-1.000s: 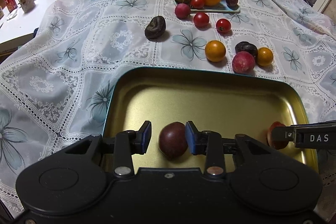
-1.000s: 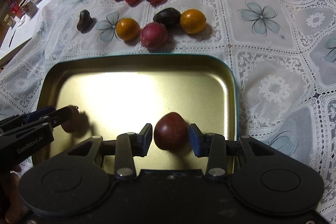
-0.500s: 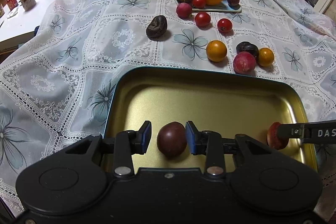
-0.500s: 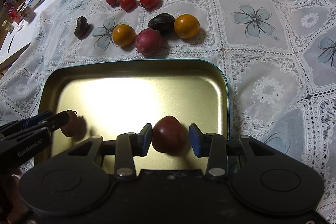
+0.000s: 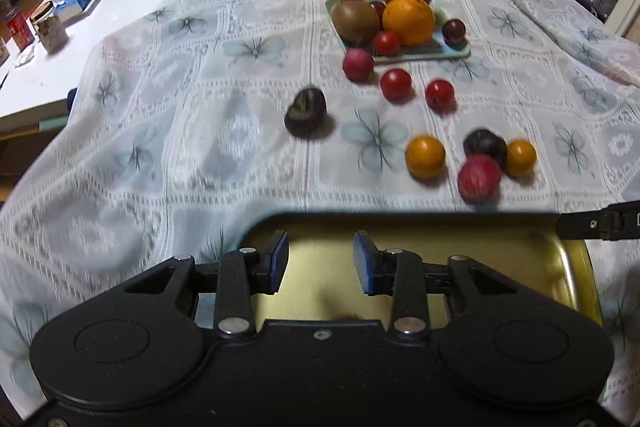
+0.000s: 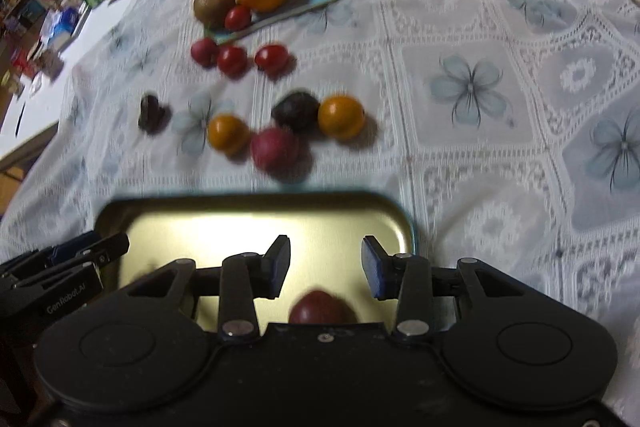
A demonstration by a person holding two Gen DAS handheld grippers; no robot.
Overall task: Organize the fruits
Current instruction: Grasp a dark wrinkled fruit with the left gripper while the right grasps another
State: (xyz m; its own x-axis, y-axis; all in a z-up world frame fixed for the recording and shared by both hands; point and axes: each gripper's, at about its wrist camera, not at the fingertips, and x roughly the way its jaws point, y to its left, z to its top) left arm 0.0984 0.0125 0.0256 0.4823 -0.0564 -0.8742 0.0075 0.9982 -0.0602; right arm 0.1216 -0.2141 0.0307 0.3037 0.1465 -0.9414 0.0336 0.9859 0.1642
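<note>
Lace tablecloth [image 5: 208, 131] with pale blue flowers is covering the whole work surface, and everything below is placed relative to the gold tray [image 6: 224, 227] lying nearest you. You are holding your left gripper [image 5: 320, 263] over that tray with its jaws apart and nothing between them. You are holding your right gripper [image 6: 325, 263] over the tray's right end, jaws also parted and empty; they have just been opening a little further. A dark red plum [image 6: 322, 309] is resting on the tray floor just below the right gripper's pads, free of them. A second plum [image 5: 346, 317] is barely showing at the camera housing's edge in the left view, too hidden to describe.

Both plums appear to be lying where you released them, which suggests the tray is serving as the collecting spot. Beyond the tray's far rim, loose fruit is waiting: a reddish plum [image 6: 276, 153], two small oranges, a dark plum and cherry tomatoes [image 5: 396, 85]. Farther off, a green plate [image 5: 424, 53] is holding an apple, an orange [image 5: 408, 21] and a kiwi.

Compared with a second ago, both grippers are sitting higher and farther back from the plums, which were then lying directly between the pads, and the scene is now blurring with motion.
</note>
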